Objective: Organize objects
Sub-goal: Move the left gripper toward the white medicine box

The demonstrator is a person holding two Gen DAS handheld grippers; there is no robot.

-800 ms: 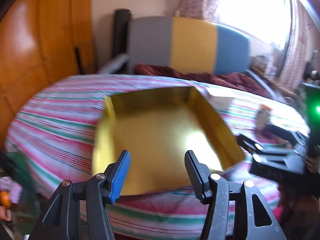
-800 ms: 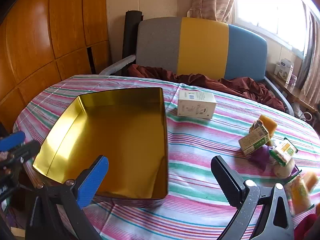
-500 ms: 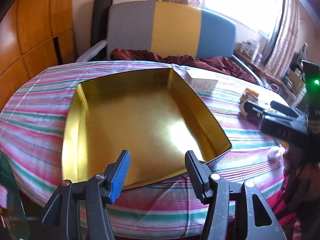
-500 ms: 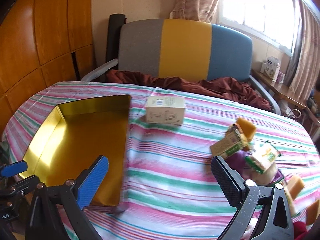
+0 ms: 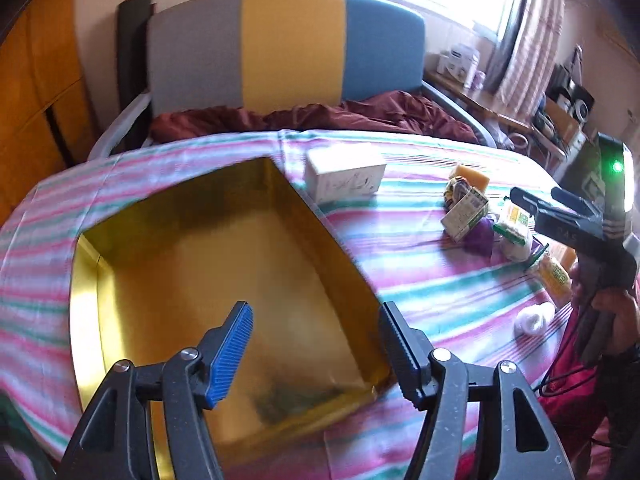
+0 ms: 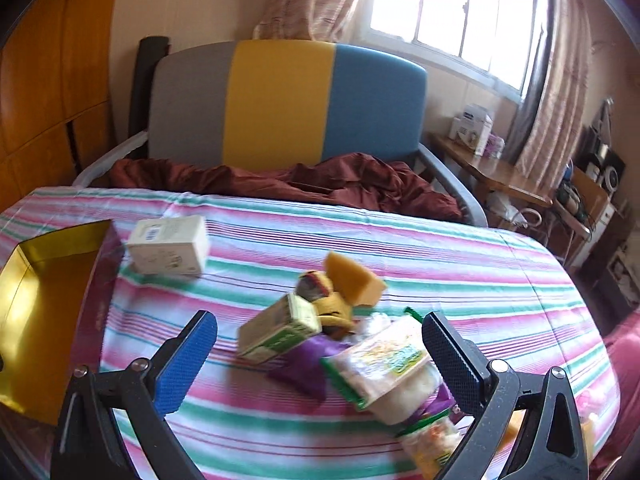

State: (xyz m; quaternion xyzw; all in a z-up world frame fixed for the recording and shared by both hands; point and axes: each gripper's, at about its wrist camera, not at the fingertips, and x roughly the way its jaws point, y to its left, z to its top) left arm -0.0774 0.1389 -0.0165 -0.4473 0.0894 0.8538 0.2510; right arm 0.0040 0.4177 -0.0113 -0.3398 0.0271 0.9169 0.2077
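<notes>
Since the earlier frames the right claw [image 6: 320, 354] has swung right, from over the gold tray [image 6: 48, 280] to above the heap of packets; the left claw [image 5: 316, 340] still hangs over the tray's near right corner. Both claws gape open and grip nothing. The gold tray [image 5: 224, 280] sits empty on the striped bench [image 5: 420, 280]. A white box [image 6: 168, 250] stands just right of its far corner. The right view shows a green-and-white carton [image 6: 280, 332], an orange sponge [image 6: 354, 282] and a clear snack packet [image 6: 380, 364] piled together. Only the left view shows a white ball [image 5: 534, 318] and the right claw in a hand.
</notes>
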